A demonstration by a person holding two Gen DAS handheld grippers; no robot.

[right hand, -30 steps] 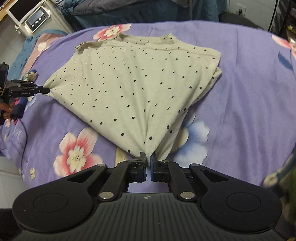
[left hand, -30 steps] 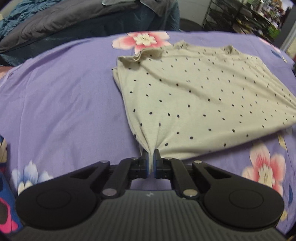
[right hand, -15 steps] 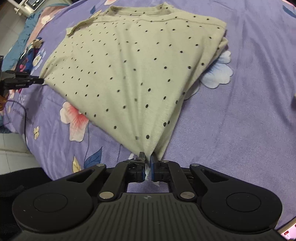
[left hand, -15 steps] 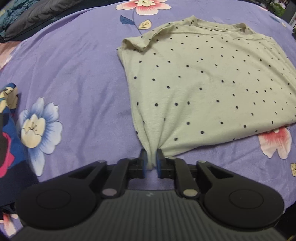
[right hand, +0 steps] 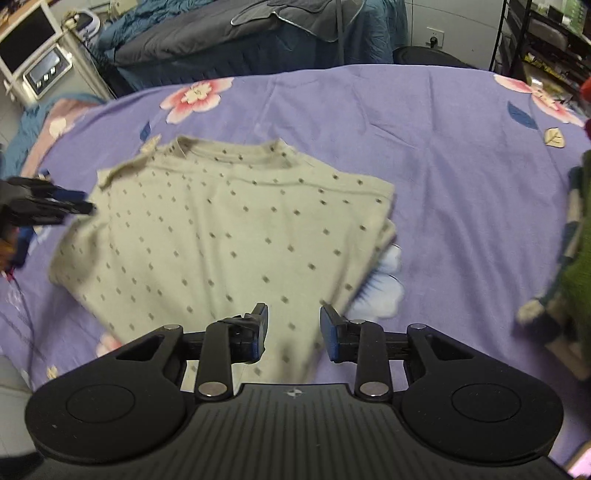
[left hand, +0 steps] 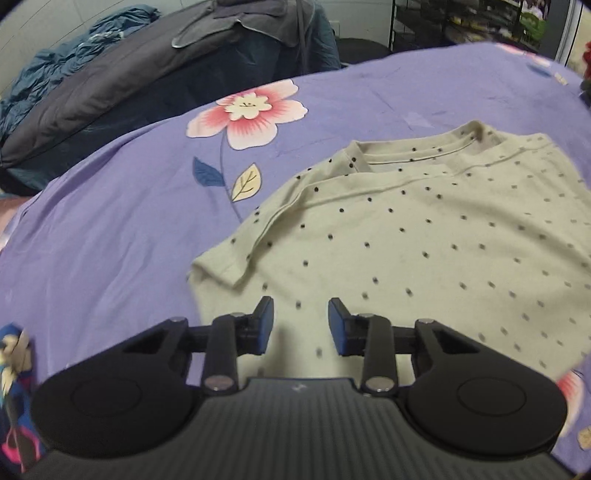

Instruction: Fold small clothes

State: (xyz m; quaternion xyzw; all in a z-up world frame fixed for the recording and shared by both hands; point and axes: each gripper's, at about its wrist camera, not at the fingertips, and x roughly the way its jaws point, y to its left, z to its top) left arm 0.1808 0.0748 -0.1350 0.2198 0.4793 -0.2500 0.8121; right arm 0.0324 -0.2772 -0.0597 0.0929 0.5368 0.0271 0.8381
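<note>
A beige dotted T-shirt [left hand: 424, 251] lies folded flat on the purple flowered bedsheet [left hand: 110, 229], collar at the far side. My left gripper [left hand: 301, 325] is open and empty, hovering above the shirt's near left part. In the right wrist view the shirt [right hand: 229, 236] lies the same way. My right gripper [right hand: 293, 328] is open and empty over its near right corner. The left gripper [right hand: 55, 203] shows at the left edge of that view, beside the shirt's left sleeve.
A dark grey duvet [left hand: 110, 74] and blue bedding [right hand: 258, 40] lie beyond the sheet. A white cabinet with a screen [right hand: 33, 66] stands far left. A green and dark knitted garment [right hand: 569, 266] lies at the right edge. Shelving [right hand: 546, 33] stands at the back right.
Both grippers have let go of the shirt's bottom corners and opened. The shirt now lies flat, and both grippers have moved up and forward over it.
</note>
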